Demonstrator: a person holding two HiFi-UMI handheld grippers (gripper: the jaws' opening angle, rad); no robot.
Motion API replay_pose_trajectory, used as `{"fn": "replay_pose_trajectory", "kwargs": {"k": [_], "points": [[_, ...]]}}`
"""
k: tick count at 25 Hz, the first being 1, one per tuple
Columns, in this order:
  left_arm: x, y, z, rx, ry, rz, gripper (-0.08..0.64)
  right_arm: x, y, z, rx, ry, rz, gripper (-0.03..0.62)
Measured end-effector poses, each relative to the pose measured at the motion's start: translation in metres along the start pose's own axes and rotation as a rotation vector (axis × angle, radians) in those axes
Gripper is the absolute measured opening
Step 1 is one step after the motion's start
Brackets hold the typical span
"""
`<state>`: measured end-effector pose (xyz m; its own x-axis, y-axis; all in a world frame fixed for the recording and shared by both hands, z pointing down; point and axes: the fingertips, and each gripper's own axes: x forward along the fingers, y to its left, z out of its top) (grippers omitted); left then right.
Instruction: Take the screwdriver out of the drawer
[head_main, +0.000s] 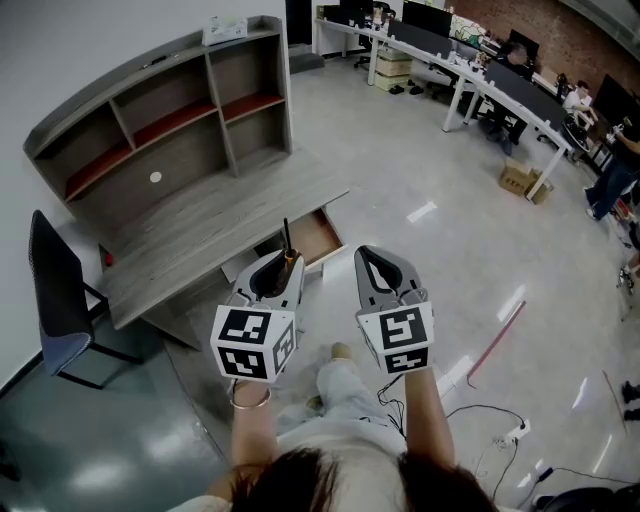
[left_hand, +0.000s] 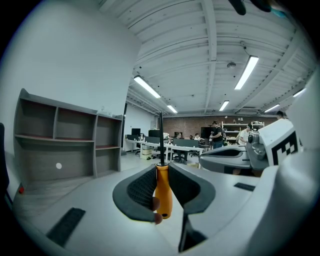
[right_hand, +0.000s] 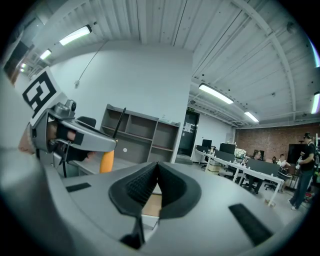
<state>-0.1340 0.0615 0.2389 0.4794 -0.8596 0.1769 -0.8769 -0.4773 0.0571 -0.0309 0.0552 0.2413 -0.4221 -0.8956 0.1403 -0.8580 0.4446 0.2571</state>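
Observation:
A screwdriver (left_hand: 162, 187) with an orange handle and a black shaft stands upright, clamped between the pads of my left gripper (left_hand: 161, 175). In the head view the left gripper (head_main: 283, 262) holds the screwdriver (head_main: 288, 247) in the air in front of the desk, its shaft pointing up. The wooden drawer (head_main: 312, 236) under the desk top stands pulled out beyond it. My right gripper (head_main: 374, 256) hangs beside the left one, shut with nothing between its jaws (right_hand: 154, 172). From the right gripper view the screwdriver's orange handle (right_hand: 106, 162) shows at the left under the other gripper.
A grey wooden desk (head_main: 190, 235) with a shelf hutch (head_main: 160, 120) stands against the white wall. A dark chair (head_main: 55, 300) is at its left. Rows of office desks (head_main: 470, 70) with people fill the far right. Cables and a power strip (head_main: 510, 435) lie on the floor.

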Motion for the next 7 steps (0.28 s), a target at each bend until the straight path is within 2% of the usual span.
{"fn": "replay_pose_trajectory", "kwargs": {"k": [7], "points": [[0.0056,0.0009,0.0013,-0.005,0.000,-0.012,0.083,0.0037,-0.0031,0.0004,0.005,0.007,-0.006,0.026]]}}
